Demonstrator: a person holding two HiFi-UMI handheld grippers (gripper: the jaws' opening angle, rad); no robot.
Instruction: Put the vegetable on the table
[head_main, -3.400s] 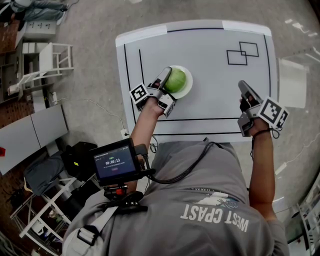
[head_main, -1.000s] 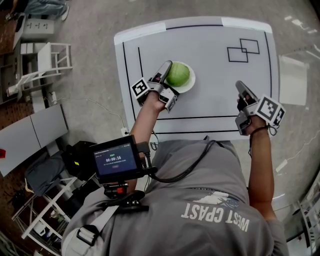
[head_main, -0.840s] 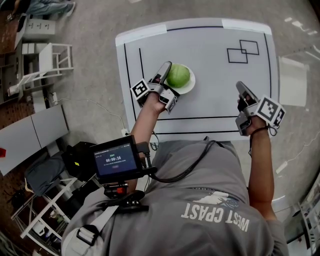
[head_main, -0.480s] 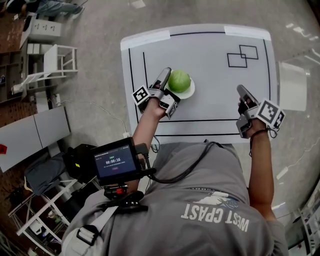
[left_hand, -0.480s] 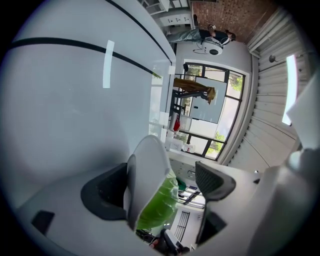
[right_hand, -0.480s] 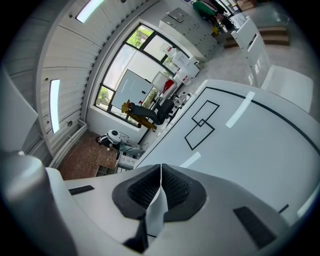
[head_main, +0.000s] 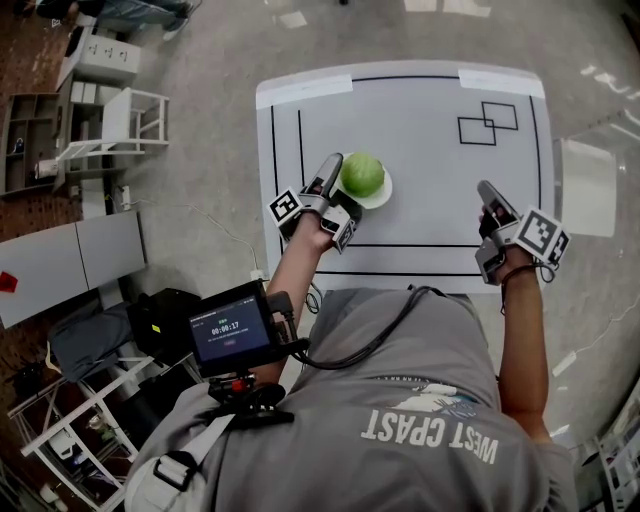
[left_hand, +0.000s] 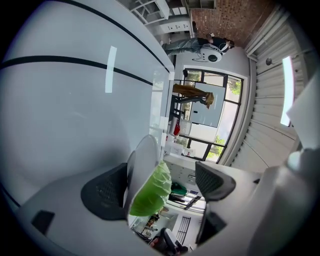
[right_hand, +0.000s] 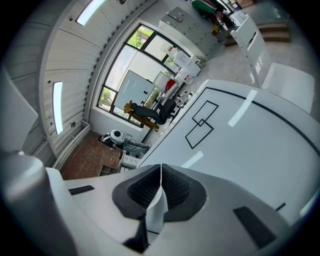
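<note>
So the cabbage (head_main: 362, 174) is sitting on a little white plate (head_main: 383, 195) near the left front part of the table (head_main: 430, 120), not on the bare tabletop yet. The left gripper (head_main: 335, 176) is right up against it with its jaws spread wide. They've just been opening, and in the left gripper view the cabbage and the plate edge sit between the pads with nothing squeezing. There's clear daylight on the far pad's side. On the near side the pad is just beside the plate rim, and I can't tell if it's touching. The right gripper (head_main: 487, 196) is closed on nothing and hangs over the right front of the table, well away from the action. My guess on handling: it's a round leafy head, so probably a bit of give in the outer leaves and firm underneath. It doesn't look heavy, but it's waxy enough to squirt out if you pinch it off-center. It'll also roll once it's on a flat surface. I'd grab it across the fattest part, pads on opposite sides and high enough to clear the rim, so the plate doesn't get caught in the pinch. Squeeze just enough to dent the leaves, then set it down gently on a bare patch beside the plate.
</note>
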